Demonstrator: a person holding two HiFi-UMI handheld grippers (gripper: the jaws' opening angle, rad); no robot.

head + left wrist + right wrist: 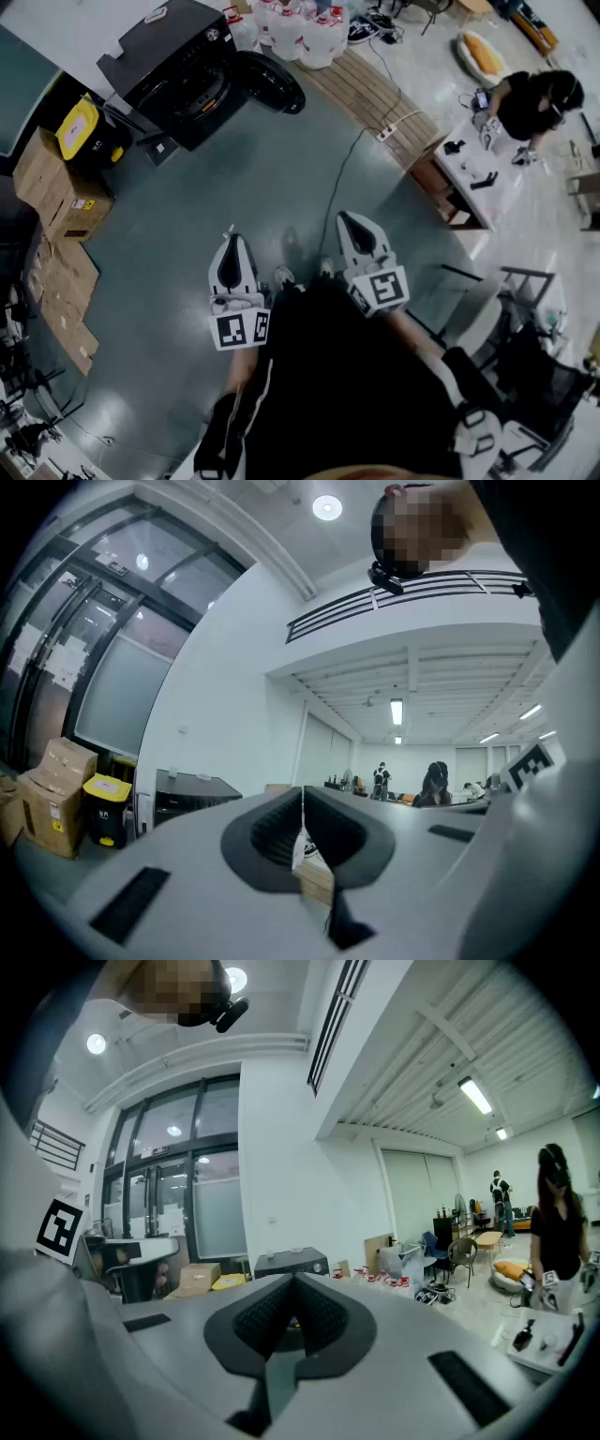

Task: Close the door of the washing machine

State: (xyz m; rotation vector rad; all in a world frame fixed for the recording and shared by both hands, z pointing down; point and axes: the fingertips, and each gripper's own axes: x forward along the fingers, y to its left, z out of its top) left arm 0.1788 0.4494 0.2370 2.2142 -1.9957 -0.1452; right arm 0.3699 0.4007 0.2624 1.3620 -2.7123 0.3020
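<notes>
A wide stretch of bare grey-green floor [244, 178] lies open between the two grippers and the washing machine [178, 66], which stands far off at the far left, well apart from both of them. The machine's round door [274, 82] hangs open, swung out to the right of the dark cabinet. Along the left edge the free floor is hemmed by a yellow bin [79, 127] just beside the machine and by stacked cardboard boxes [56, 192] running nearer. On the far side, white water jugs [292, 30] stand to the right of the machine, and a wooden slatted platform [375, 89] runs along the right edge of the floor, with a thin cable [349, 161] trailing from it toward the near side. Further right, a person [536, 101] bends over a white table [476, 192]. The left gripper [232, 246] and the right gripper [349, 225] sit side by side in the near middle, both aimed toward the far side. In the left gripper view the jaws meet with only a hairline seam between them and nothing in it; the machine shows small beyond them at the left. In the right gripper view the jaws are likewise pressed together and empty, with the machine beyond their tips. Neither gripper touches anything.
</notes>
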